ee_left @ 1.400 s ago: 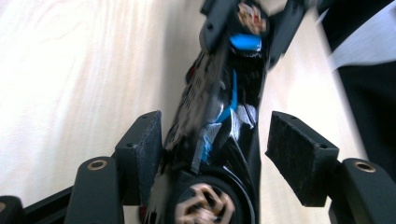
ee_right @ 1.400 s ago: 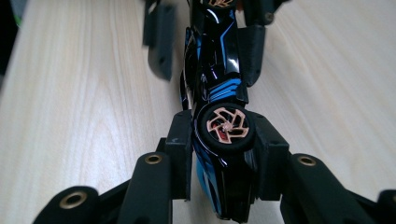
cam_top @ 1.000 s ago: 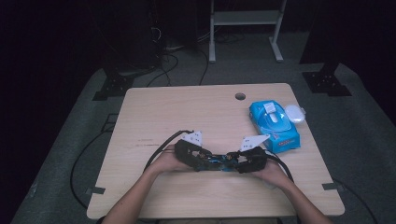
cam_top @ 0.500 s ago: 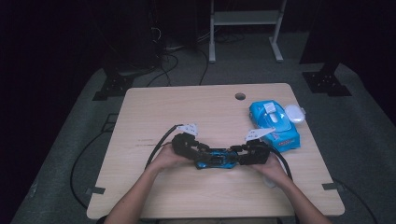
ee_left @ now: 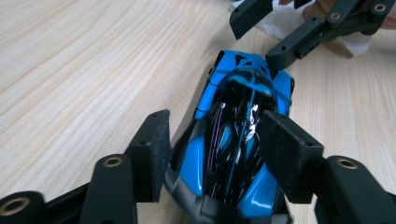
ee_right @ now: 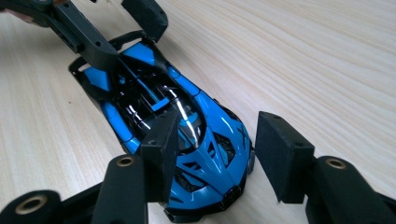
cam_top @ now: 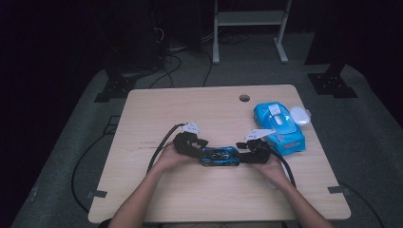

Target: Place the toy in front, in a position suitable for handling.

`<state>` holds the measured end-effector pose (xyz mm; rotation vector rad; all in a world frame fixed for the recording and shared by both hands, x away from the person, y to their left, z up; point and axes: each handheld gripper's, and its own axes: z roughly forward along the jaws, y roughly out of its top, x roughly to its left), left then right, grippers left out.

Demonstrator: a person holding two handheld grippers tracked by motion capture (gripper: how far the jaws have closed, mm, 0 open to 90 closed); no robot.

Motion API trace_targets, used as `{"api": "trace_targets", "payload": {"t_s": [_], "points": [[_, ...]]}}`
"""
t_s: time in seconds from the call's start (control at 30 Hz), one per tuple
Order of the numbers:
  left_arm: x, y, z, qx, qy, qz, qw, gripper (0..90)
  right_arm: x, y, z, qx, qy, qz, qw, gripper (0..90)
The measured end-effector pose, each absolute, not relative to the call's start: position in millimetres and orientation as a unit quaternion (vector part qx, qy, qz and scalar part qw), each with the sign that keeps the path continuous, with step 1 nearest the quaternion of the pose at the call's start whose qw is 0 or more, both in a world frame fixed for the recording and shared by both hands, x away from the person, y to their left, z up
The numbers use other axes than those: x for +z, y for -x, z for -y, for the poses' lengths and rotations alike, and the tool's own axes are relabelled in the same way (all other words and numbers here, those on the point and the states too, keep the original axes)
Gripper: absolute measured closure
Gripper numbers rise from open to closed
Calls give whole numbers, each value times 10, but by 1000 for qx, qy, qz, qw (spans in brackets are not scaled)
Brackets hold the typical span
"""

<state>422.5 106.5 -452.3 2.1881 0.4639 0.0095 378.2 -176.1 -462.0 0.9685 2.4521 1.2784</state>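
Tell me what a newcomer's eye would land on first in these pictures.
A glossy blue and black toy race car lies on the pale wooden table, near its front edge. The left gripper and the right gripper straddle its two ends; the left one's fingers have just been opening. A blue wet-wipe pack sits at the table's right side.

No text, label, brand or number could be read. The blue packet (cam_top: 279, 126), lying just right of the toy car (cam_top: 219, 155), bore printing along its near edge, too small to make out.
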Motion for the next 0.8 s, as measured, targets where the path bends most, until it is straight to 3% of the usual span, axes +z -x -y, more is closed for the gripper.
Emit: {"api": "trace_targets", "payload": {"t_s": [0.43, 0.8], "points": [[-4437, -4076, -1179, 54, -882, -189, 427, 270, -4445, -3696, 2077, 460, -355, -808, 96, 382], [-4330, -3940, -1272, 78, -882, -182, 428, 206, -4381, -3560, 2431, 460, -380, -795, 107, 355]]}}
